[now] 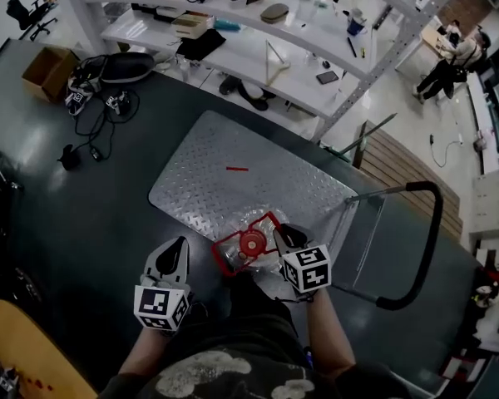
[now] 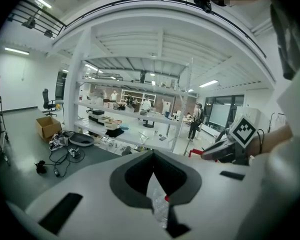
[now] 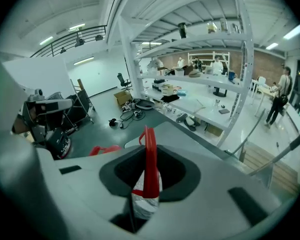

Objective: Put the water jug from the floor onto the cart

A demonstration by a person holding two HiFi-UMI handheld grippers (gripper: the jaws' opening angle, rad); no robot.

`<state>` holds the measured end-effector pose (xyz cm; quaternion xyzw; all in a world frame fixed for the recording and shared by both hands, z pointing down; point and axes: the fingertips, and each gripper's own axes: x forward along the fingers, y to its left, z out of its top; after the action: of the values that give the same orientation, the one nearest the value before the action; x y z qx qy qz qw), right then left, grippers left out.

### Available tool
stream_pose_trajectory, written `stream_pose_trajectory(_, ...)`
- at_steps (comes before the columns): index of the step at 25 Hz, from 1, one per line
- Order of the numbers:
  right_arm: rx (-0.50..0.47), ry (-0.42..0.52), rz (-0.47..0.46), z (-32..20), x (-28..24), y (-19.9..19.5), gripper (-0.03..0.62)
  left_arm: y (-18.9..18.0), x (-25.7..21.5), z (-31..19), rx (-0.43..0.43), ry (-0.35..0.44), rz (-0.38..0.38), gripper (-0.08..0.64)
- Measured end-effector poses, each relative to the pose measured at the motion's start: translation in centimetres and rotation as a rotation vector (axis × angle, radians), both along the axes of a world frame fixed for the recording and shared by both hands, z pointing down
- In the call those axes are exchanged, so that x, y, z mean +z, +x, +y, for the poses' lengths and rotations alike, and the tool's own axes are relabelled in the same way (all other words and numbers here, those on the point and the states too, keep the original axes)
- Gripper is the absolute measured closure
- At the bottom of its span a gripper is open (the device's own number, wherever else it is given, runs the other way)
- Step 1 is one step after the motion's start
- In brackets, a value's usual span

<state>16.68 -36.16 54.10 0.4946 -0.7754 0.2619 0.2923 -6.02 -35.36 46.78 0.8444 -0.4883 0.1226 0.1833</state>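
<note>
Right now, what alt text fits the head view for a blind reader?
Seen from above, the right tool holds a clear plastic water jug with a red cap and handle at the near edge of a grey diamond-plate metal cart; the left tool is just left of it.

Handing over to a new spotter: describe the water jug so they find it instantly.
Start at the cart with the diamond-plate deck on the dark floor. At the deck's near edge, the right gripper has its jaws clamped on the red handle of the water jug. It alone there is clear plastic with a round red cap.
</note>
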Motion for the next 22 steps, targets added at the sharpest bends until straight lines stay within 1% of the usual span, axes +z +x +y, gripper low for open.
stream_pose_trajectory(3,-0.035,-0.034,-0.016,-1.9,1.4,2.0,0.538,2.9,0.0,-1.9,0.004,-0.005,-0.016,0.552)
stream_pose_trajectory(6,-0.062,-0.045,-0.015,-4.1,2.6,3.7,0.538,5.3,-0.1,-3.6,-0.005,-0.004,-0.029,0.552)
stream_pose_trajectory(11,-0.065,-0.050,-0.052,-7.4,4.0,6.7,0.537,8.3,-0.3,-5.4,-0.026,-0.007,-0.033,0.552)
stream_pose_trajectory(16,-0.094,-0.018,-0.074,-10.0,4.9,8.9,0.535,9.9,-0.3,-6.3,-0.015,-0.014,-0.033,0.552)
stream_pose_trajectory(19,-0.115,0.000,-0.085,-11.5,4.9,9.0,0.535,10.0,-0.1,-7.2,0.008,-0.023,-0.033,0.552)
stream_pose_trajectory(22,-0.124,0.000,-0.082,-12.6,5.3,9.0,0.535,10.3,0.5,-8.4,0.042,-0.033,-0.033,0.552)
